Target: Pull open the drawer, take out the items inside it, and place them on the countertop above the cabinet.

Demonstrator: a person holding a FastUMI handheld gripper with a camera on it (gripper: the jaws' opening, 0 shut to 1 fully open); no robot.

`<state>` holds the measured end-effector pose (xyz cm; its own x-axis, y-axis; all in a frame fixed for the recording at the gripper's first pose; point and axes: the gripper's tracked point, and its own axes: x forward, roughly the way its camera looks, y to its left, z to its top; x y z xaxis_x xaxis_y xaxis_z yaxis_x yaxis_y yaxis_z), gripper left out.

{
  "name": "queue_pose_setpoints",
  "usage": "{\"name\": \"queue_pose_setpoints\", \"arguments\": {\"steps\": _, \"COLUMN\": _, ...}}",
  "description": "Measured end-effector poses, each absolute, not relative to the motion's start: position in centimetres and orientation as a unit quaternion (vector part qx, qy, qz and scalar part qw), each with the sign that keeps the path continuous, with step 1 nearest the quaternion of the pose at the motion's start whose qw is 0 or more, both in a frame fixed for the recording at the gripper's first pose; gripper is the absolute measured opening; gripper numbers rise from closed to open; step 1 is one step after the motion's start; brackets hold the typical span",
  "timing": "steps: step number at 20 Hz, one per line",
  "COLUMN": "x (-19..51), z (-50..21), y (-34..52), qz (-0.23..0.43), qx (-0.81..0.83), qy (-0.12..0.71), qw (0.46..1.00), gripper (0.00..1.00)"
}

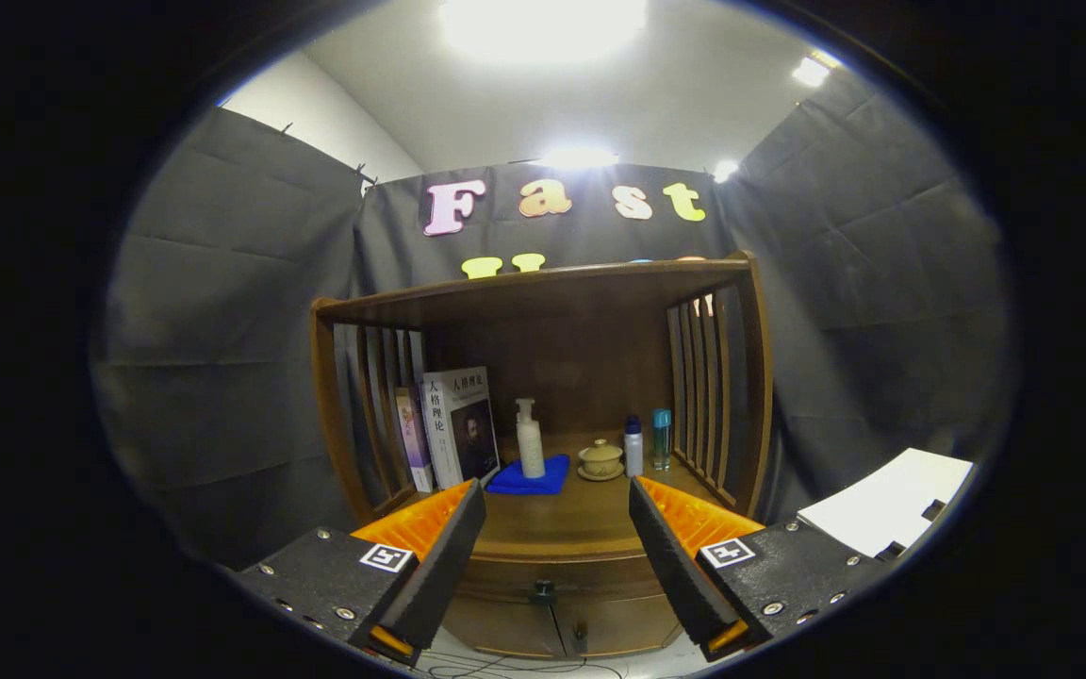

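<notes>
- Fingers [449, 556] of the gripper [557, 552] are spread wide apart with nothing between them, held off the wooden cabinet [543, 566] and aimed at its front.
- Between and just below the fingertips sits the drawer [552, 577], closed, a curved wooden front with a small dark round knob [542, 592] at its middle.
- Above it the counter [562, 519] is smooth brown wood, roofed by a top shelf and fenced with slatted sides.
- At the counter's back left, books [453, 429] stand upright against the slats.
- Near the back middle a pale pump bottle [530, 438] stands on a folded blue cloth [531, 476].
- Right of the cloth is a squat lidded cup on a saucer [600, 460], then two slim bottles [647, 443] by the right slats.
</notes>
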<state>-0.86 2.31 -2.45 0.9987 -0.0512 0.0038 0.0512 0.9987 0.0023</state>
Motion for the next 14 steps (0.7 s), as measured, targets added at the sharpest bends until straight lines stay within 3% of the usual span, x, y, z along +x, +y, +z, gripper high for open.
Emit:
{"name": "queue_pose_setpoints", "arguments": {"steps": 6, "x": 0.5, "z": -3.5, "y": 2.8, "qz": -0.044, "qx": 0.007, "qy": -0.001, "qw": 0.999, "gripper": 0.95}}
{"name": "queue_pose_setpoints", "arguments": {"steps": 14, "x": 5.9, "z": -10.2, "y": 2.5, "qz": -0.034, "qx": 0.028, "qy": 0.039, "qw": 0.998, "gripper": 0.95}}
